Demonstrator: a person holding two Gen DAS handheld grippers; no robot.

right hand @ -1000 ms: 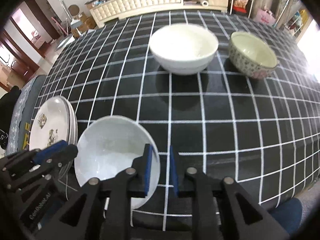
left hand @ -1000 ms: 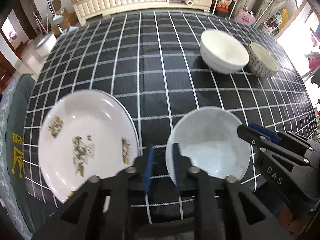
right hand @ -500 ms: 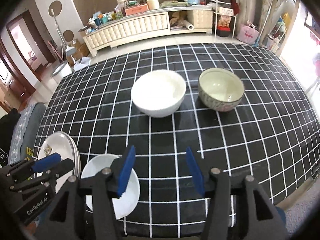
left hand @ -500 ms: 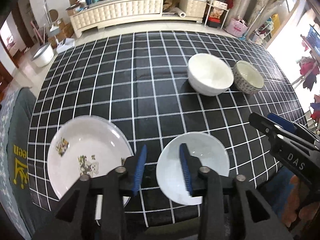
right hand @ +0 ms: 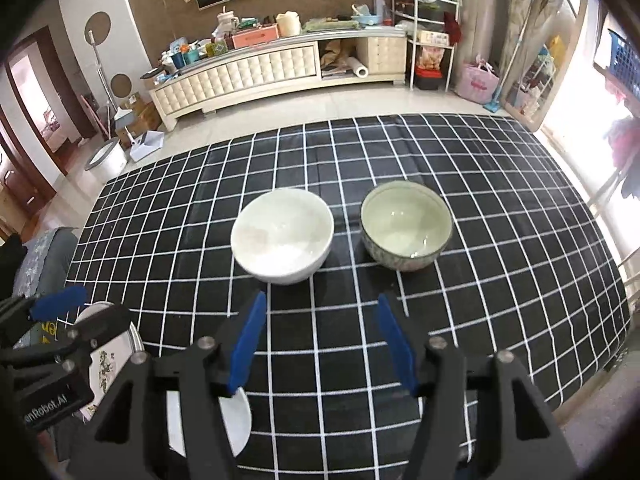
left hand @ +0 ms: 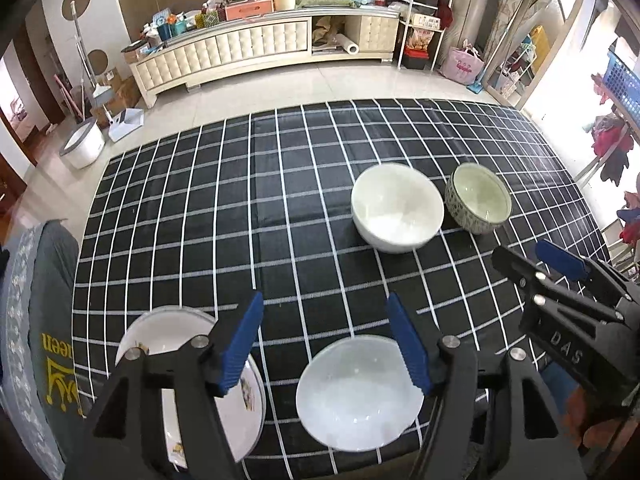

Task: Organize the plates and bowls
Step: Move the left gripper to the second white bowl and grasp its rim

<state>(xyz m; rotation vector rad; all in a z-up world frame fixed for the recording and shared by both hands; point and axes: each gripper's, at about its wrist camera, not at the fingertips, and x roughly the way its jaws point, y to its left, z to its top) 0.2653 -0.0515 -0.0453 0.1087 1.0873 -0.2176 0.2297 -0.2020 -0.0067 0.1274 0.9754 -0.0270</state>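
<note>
- our left gripper point(left hand: 324, 342) has its blue-padded jaws apart with nothing between them; they have just been opening, and they hang above the table with the small white dish point(left hand: 359, 394) showing below and between them, untouched.
- our right gripper point(right hand: 318, 344) is the same — jaws parted, just been opening, nothing held, only the checked cloth seen through the gap.
- each gripper shows in the other's view: the right one at the right edge of the left view, the left one at the lower left of the right view.
- the small white dish sits near the front edge of the table, upright and empty.
- just to its left lies the decorated plate point(left hand: 168, 334), white with small printed figures; it looks like the top of a short stack, though the gripper arm hides much of it. plate and dish lie close but apart.
- farther back, right of centre, the white bowl point(right hand: 282, 236) and the patterned bowl point(right hand: 406, 226) stand upright side by side — near each other, a narrow gap between them, both empty.
- everything rests on the black tablecloth point(right hand: 500, 240) with its white grid.
- beyond the table we see a pale tiled floor and a long cream cabinet point(right hand: 256, 72) crowded with odds and ends on top.
</note>
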